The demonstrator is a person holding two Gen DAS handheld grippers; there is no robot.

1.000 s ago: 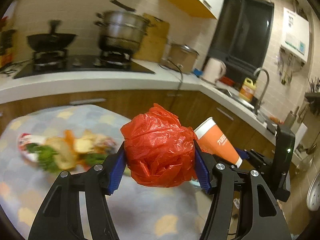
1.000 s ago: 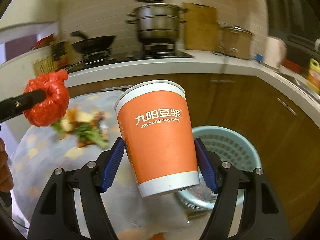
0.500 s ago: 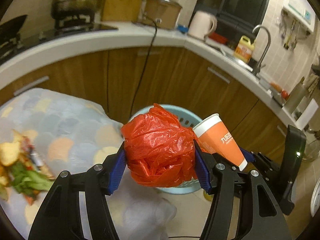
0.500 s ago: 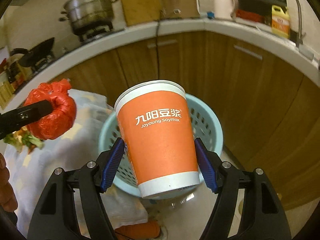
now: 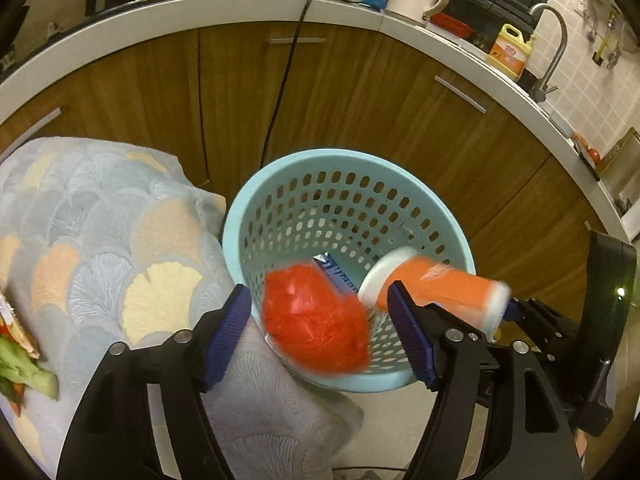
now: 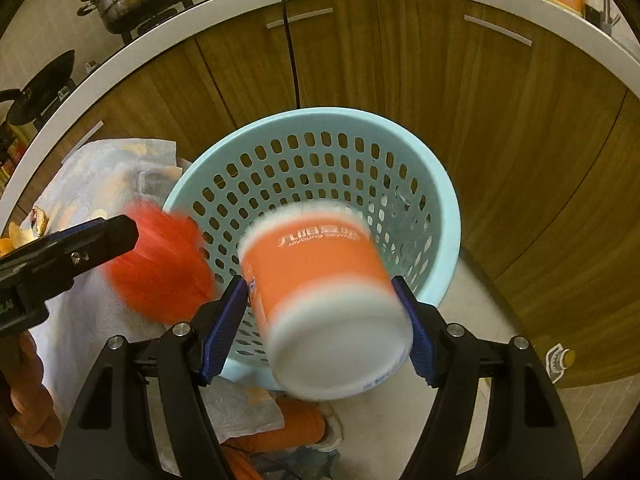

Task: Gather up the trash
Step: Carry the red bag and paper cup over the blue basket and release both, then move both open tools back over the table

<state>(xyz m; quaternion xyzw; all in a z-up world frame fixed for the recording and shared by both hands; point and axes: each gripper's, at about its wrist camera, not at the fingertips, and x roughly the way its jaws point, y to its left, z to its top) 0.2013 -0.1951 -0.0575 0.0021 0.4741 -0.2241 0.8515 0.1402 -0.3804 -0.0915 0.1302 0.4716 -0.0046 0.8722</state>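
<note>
Left tool (image 5: pixel 320 316) wide, blurred red bag (image 5: pixel 316 320) loose between; right tool (image 6: pixel 320 320) wide, orange cup (image 6: pixel 324 300) tipping over blue basket (image 6: pixel 444 200); left view alone shows blue wrapper (image 5: pixel 334 270) inside.

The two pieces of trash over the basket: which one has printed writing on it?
The orange paper cup, between the right gripper's fingers, carries white lettering on its side. The crumpled red plastic bag at the left gripper is plain, with no print.

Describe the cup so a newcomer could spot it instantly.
Find the pale blue perforated basket on the floor by the wooden cabinets. Over its near rim, between the right gripper's blue fingers, is the cup, tipped mouth-first toward the basket. It is orange with white bands and white lettering; the red bag beside it is crumpled plastic.
</note>
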